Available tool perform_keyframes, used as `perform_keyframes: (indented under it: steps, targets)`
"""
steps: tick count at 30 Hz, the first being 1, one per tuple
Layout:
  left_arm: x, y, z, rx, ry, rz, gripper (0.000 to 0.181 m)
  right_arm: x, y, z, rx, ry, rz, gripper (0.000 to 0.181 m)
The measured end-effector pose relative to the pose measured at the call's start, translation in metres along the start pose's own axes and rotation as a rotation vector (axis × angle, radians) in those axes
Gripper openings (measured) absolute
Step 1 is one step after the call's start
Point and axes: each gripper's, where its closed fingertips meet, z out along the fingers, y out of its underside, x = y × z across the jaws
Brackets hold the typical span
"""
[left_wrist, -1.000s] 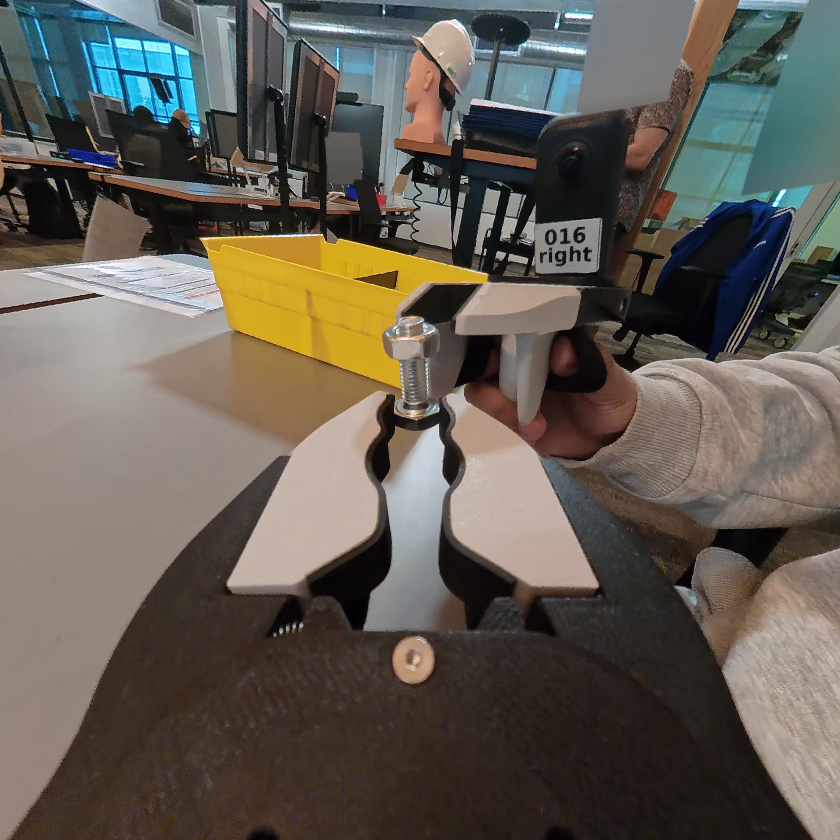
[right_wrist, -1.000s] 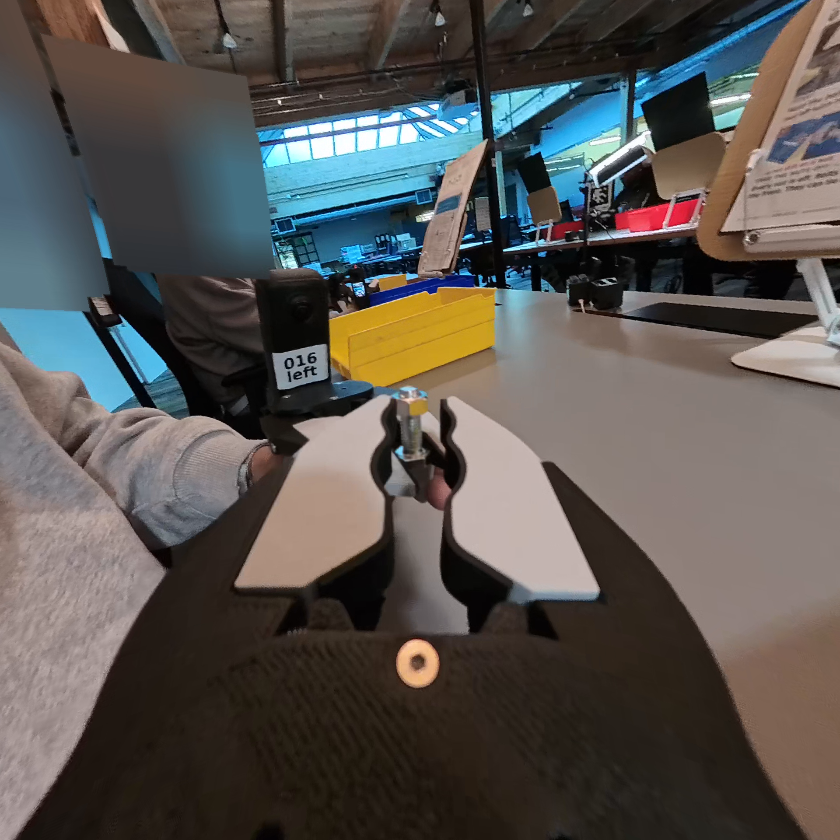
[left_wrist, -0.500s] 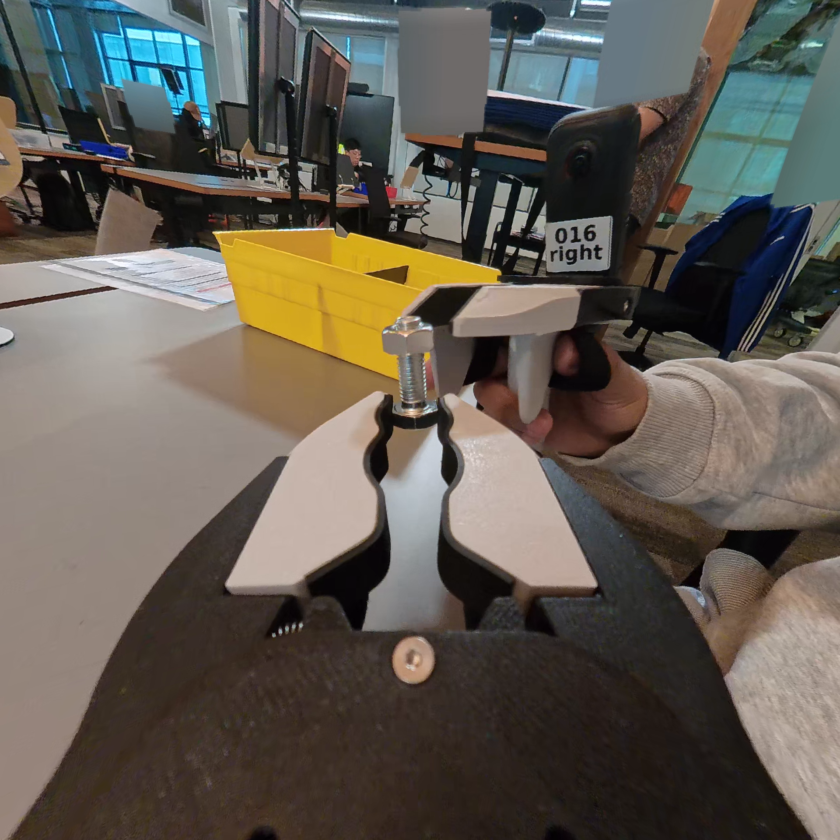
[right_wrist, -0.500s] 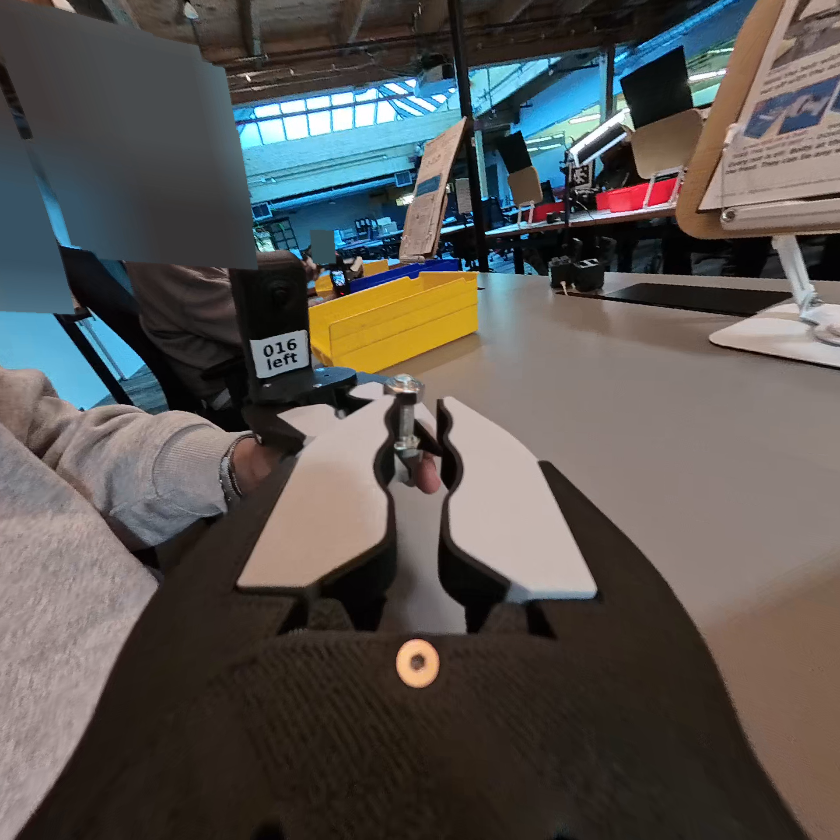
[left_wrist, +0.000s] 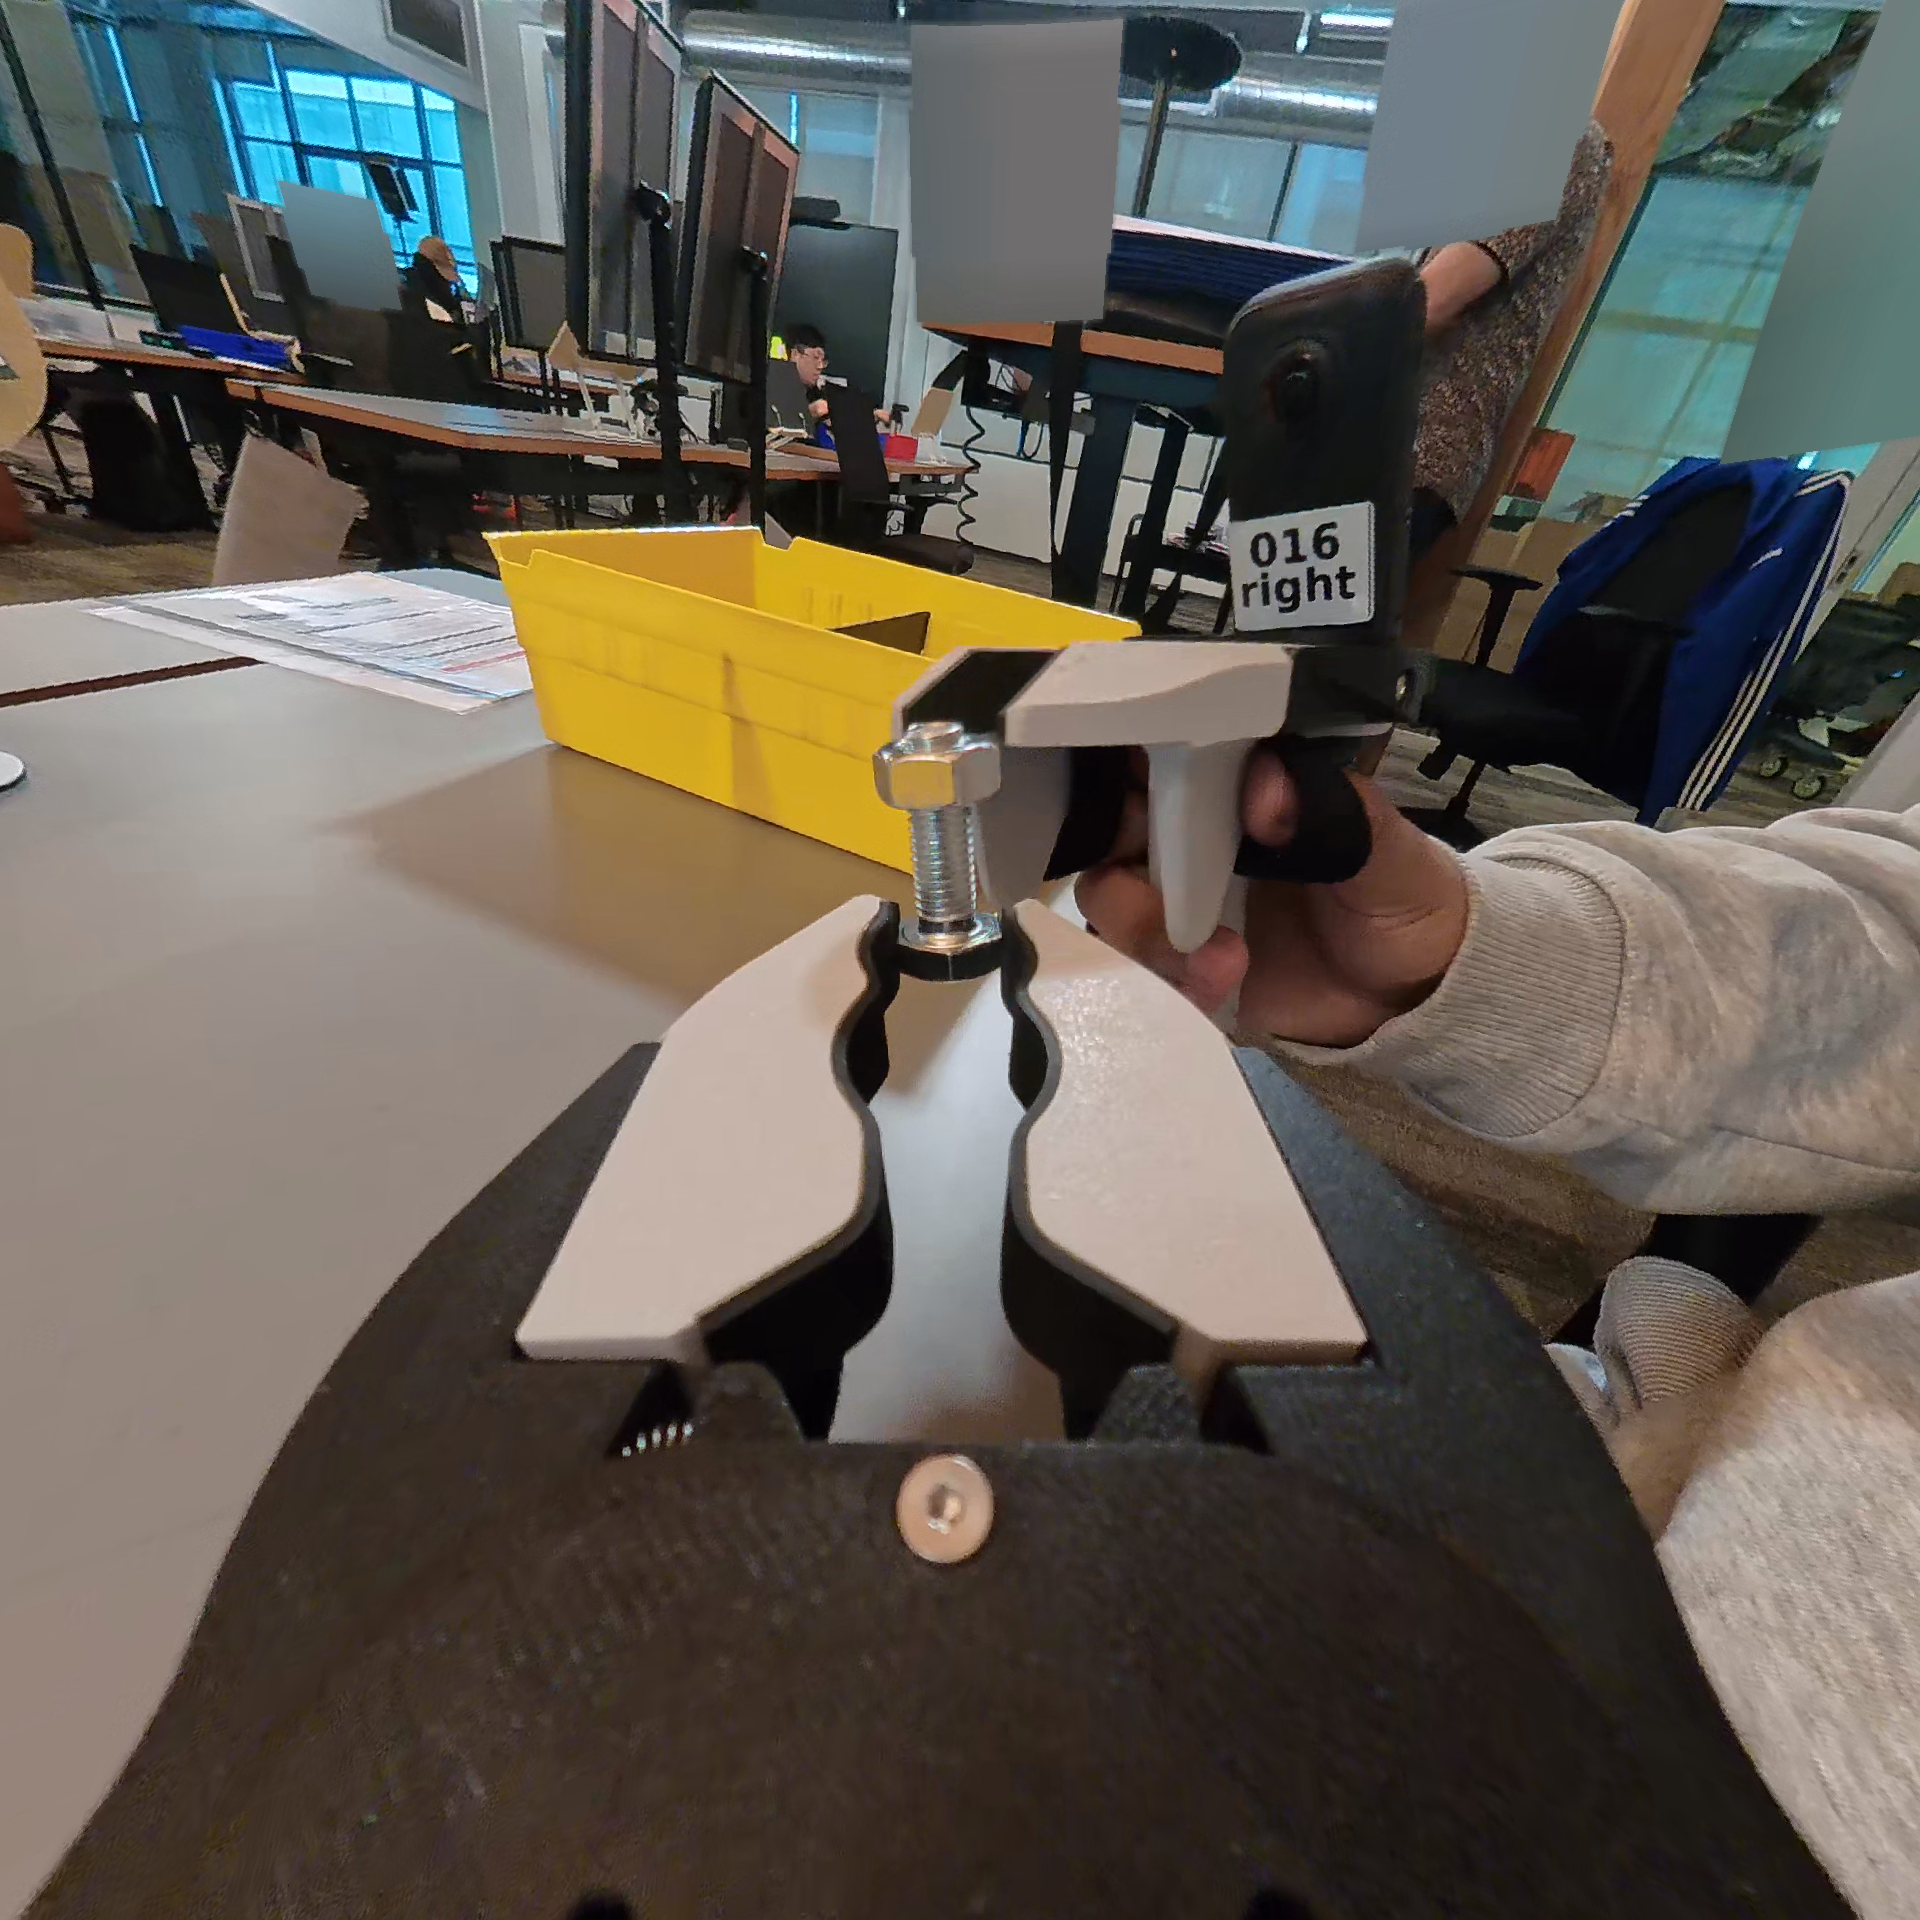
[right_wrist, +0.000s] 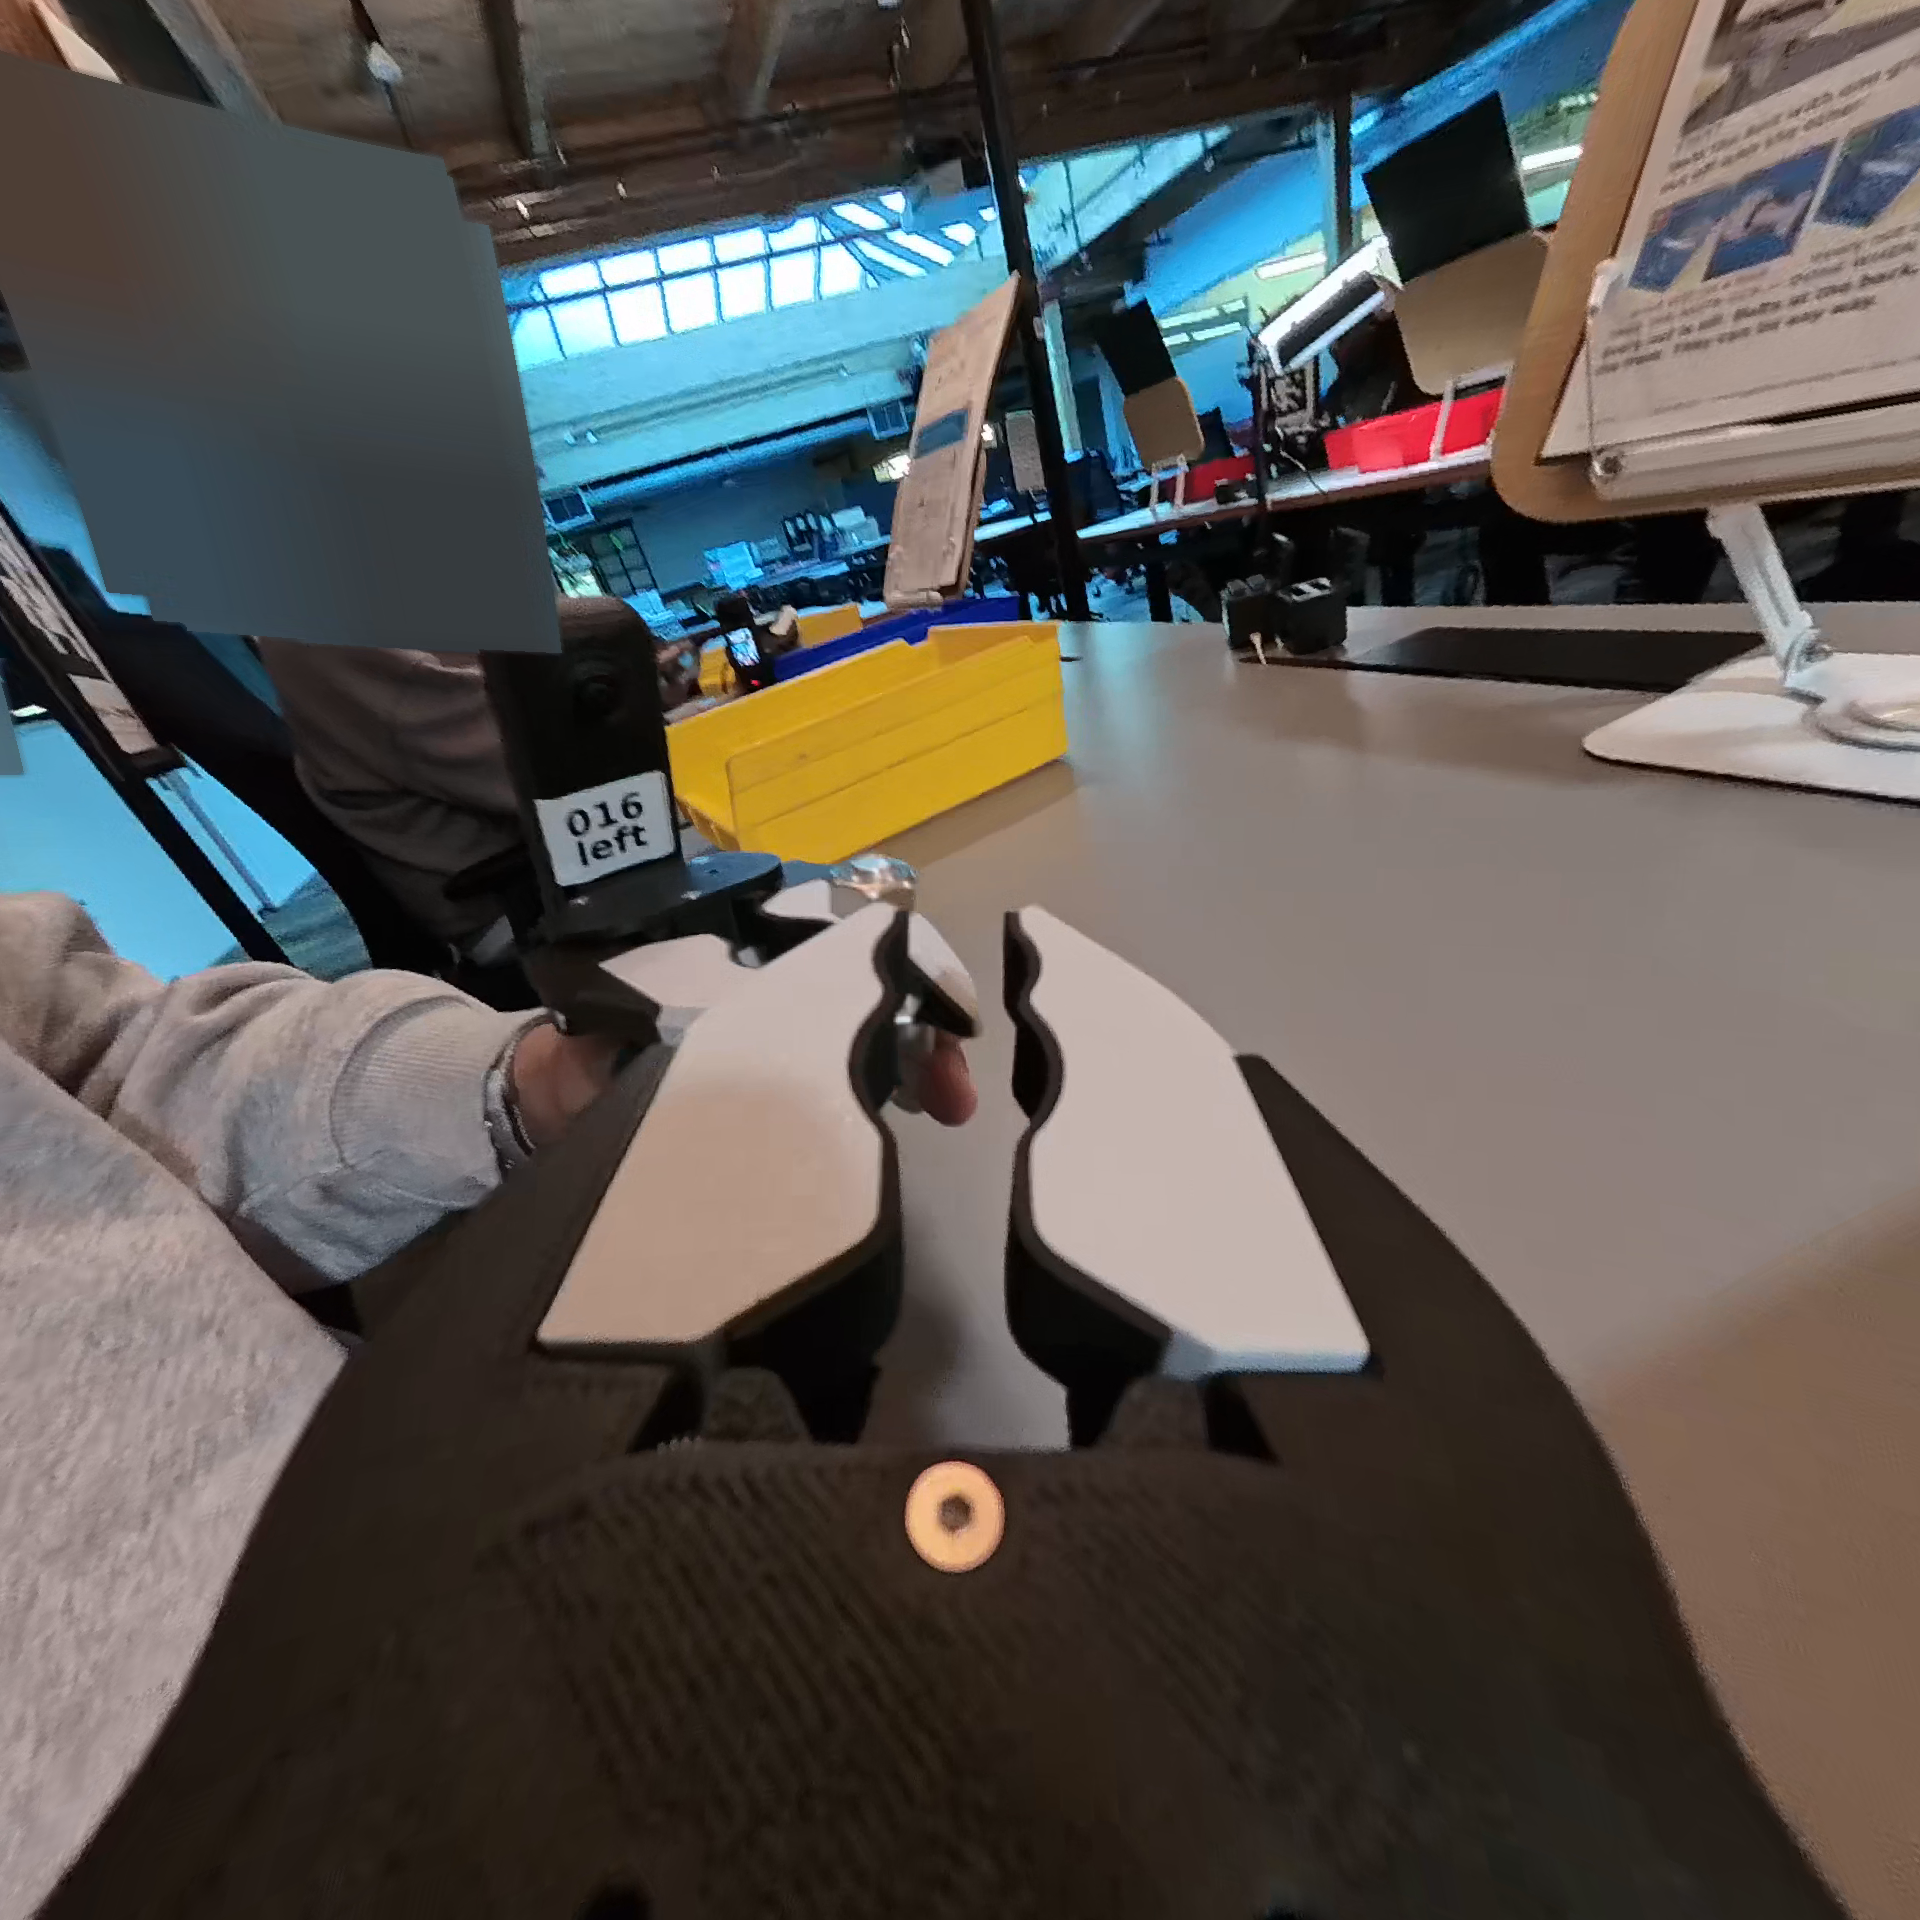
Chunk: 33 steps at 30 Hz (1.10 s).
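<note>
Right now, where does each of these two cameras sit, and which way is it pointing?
Left wrist view: sits on the left gripper, looking along its fingers at the bolt they clamp and the right gripper beyond; a grey sleeve shows at right.
Right wrist view: sits on the right gripper, facing back toward the left gripper; the other sleeve shows at left.
Both share the bolt, the yellow bin and the table.

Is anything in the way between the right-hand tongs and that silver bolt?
Nothing visible. The right tongs sit right beside the silver hex nut atop the upright silver threaded bolt, whose base the left tongs clamp.
</note>
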Motion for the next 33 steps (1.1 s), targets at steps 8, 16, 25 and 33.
perform_keyframes:
  steps: [8,16,25,33]
  targets:
    - [0.003,0.003,0.002,-0.016,0.004,0.028,0.019,-0.018,0.006,0.007,-0.038,-0.047,-0.097,0.02]
    - [-0.001,-0.001,-0.001,0.003,-0.002,-0.001,0.019,-0.001,0.006,0.003,-0.042,0.01,-0.042,0.011]
    - [0.003,0.003,0.002,-0.015,0.004,0.028,0.019,-0.017,0.002,0.005,-0.019,-0.055,-0.078,0.018]
    - [-0.001,-0.001,0.0,0.007,-0.005,0.004,0.019,0.001,0.002,0.0,-0.017,0.015,-0.028,0.013]
